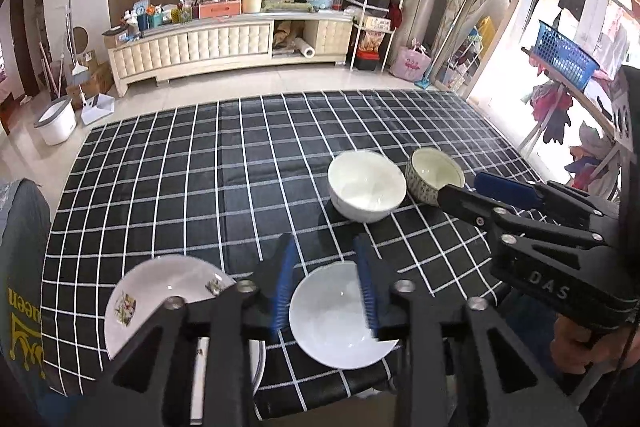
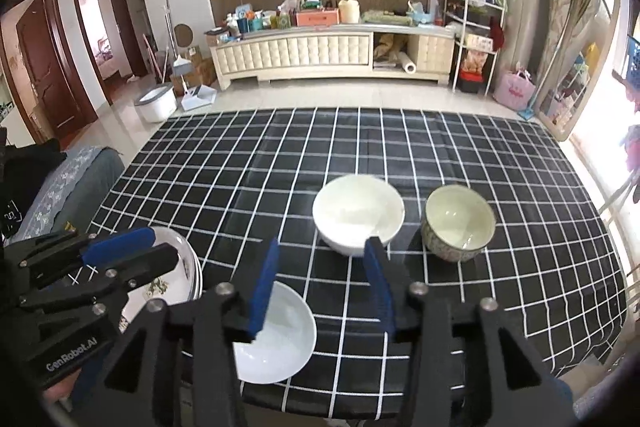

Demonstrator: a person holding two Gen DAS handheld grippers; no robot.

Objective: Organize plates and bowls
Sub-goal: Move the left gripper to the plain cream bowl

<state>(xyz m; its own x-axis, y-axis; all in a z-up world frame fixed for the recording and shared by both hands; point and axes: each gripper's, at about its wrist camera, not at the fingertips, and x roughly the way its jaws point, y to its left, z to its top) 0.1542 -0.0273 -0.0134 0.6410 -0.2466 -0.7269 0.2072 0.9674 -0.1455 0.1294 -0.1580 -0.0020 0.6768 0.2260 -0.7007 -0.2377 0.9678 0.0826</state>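
A small white plate lies near the table's front edge. To its left is a stack of flowered plates. Further back stand a white bowl and, to its right, a patterned bowl. My left gripper hovers open above the white plate, between it and the flowered stack, holding nothing. My right gripper is open too, in the air just in front of the white bowl, its tips near the patterned bowl in the left wrist view.
A black cloth with white checks covers the table. A grey covered seat stands at the left edge. A hand holds the right gripper. Beyond the table are a cream cabinet and a white bucket.
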